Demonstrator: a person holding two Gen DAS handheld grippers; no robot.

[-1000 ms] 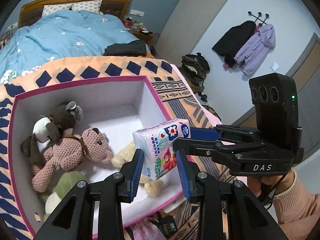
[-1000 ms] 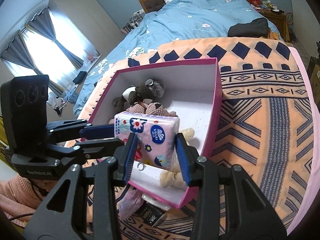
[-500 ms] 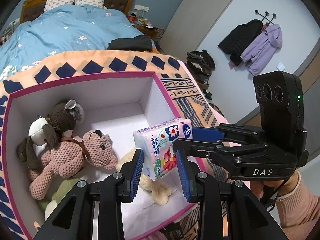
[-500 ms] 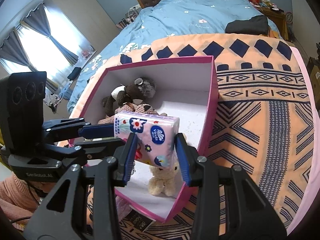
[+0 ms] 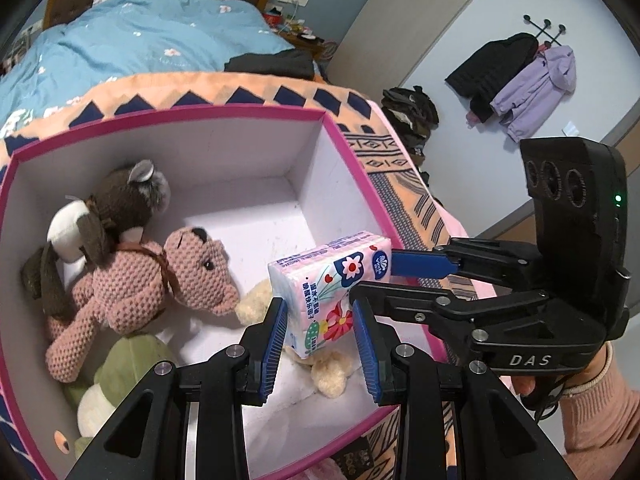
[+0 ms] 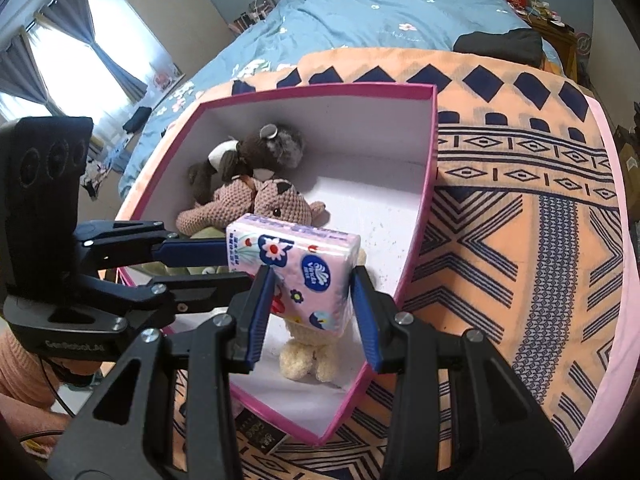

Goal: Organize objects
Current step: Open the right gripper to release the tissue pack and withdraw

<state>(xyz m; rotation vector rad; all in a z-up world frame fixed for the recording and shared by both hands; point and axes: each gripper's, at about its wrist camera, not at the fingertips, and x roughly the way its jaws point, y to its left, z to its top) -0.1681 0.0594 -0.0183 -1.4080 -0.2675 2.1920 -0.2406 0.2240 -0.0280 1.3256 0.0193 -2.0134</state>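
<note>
Both grippers pinch one pink tissue pack (image 5: 328, 292), which hangs over the open pink-rimmed box (image 5: 348, 152). Left gripper (image 5: 320, 344) clamps the pack's near end between its blue pads. Right gripper (image 6: 312, 312) clamps the opposite end; in the left wrist view it enters from the right, held by a hand in a pink sleeve (image 5: 596, 408).

Left view only: green plush (image 5: 132, 364) at the box's near-left corner, and jackets (image 5: 520, 76) hanging on the wall beyond.

Right view only: window with curtains (image 6: 60, 52) far left, patterned blanket (image 6: 540, 208) to the right of the box.

Both views: knitted pink bear (image 5: 132, 284), brown plush (image 5: 120, 204), and cream plush (image 6: 308, 356) directly below the pack.
</note>
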